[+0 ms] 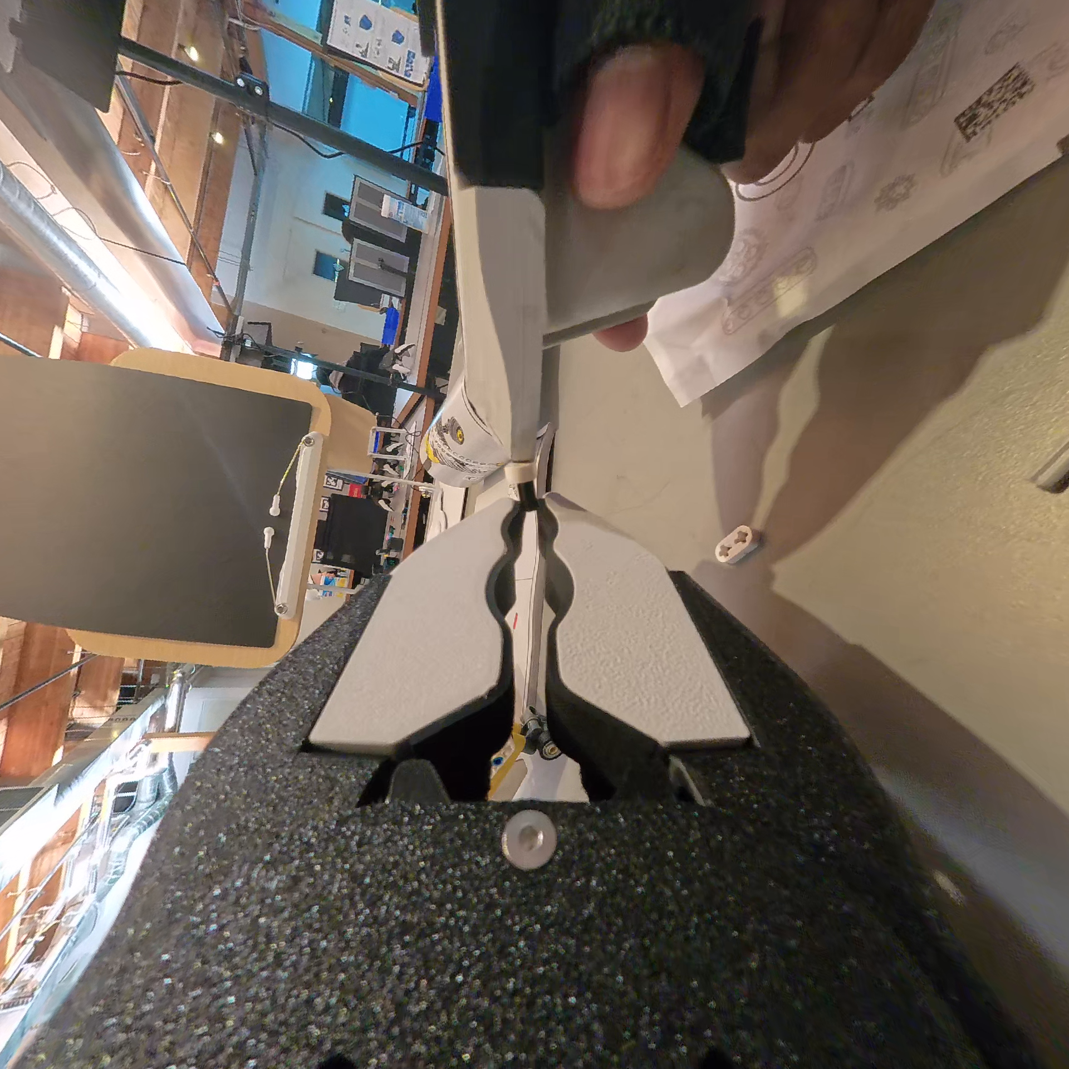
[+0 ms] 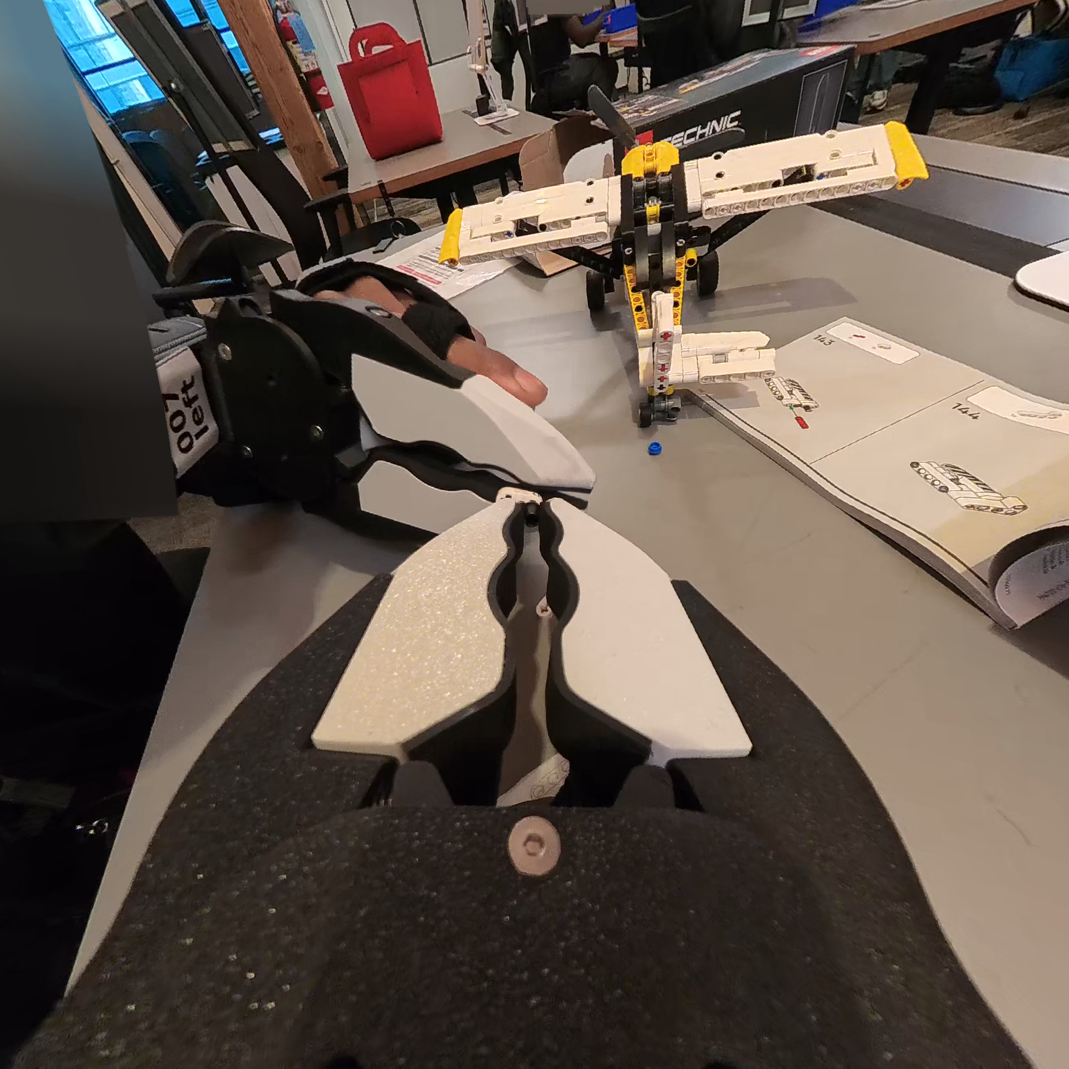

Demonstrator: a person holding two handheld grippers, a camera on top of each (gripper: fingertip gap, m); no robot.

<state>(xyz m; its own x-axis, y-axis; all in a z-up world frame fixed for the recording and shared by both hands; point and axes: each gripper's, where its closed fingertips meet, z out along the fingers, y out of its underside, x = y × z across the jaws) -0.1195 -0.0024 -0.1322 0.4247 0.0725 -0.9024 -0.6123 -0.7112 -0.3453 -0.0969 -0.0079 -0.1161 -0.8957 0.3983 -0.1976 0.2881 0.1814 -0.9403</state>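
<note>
My right hand-held gripper [image 2: 529,509] and left hand-held gripper [image 1: 531,501], jaws nearly closed, each pinch one end of a black pin [image 1: 527,496] above the worktop's [image 2: 752,578] near edge, a white ring [image 1: 519,471] between them; a toy plane [image 2: 653,231] stands towards the far edge

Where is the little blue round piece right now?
In the right wrist view, the blue round piece lies on the grey table, just in front of the toy plane's tail wheel, left of the instruction booklet.
</note>
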